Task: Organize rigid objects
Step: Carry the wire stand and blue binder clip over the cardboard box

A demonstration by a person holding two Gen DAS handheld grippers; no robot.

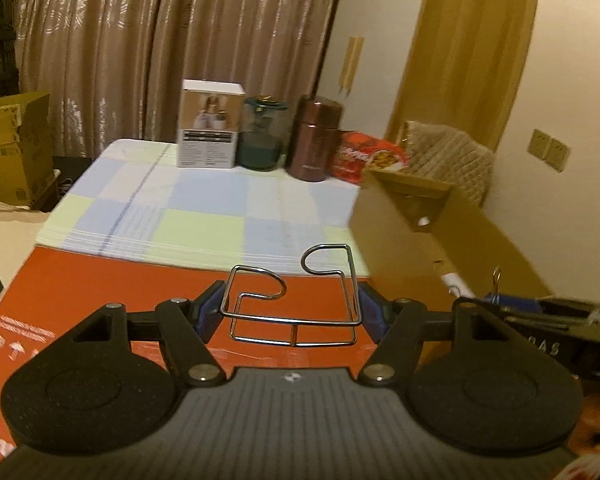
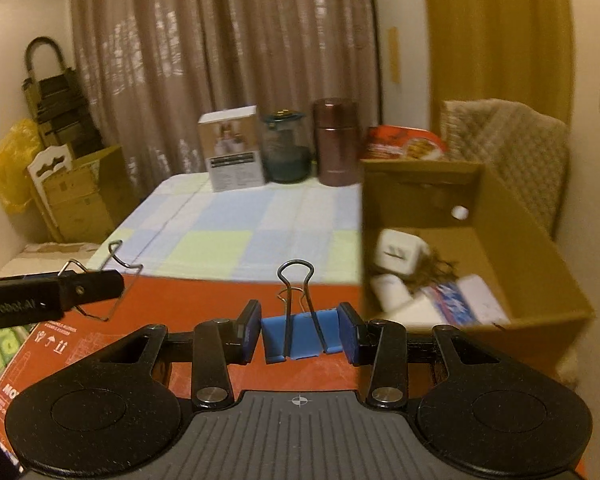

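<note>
My left gripper [image 1: 292,312] is shut on a bent chrome wire holder [image 1: 296,300] and holds it above a flat red box [image 1: 100,304]. The holder also shows at the left of the right wrist view [image 2: 112,276]. A blue binder clip [image 2: 300,332] with its wire handles up sits between the fingers of my right gripper [image 2: 300,334]. The right pad touches it and a small gap shows at the left pad. An open cardboard box [image 2: 540,248] stands right of both grippers, with white items, a tube and a brown tuft inside.
At the table's far edge stand a white carton [image 1: 208,128], a teal jar [image 1: 264,136], a brown flask [image 1: 312,140] and a red packet [image 1: 364,156]. A checked cloth [image 1: 188,208] covers the table. Cardboard boxes [image 2: 80,192] are stacked far left; a quilted chair [image 2: 508,144] is behind the box.
</note>
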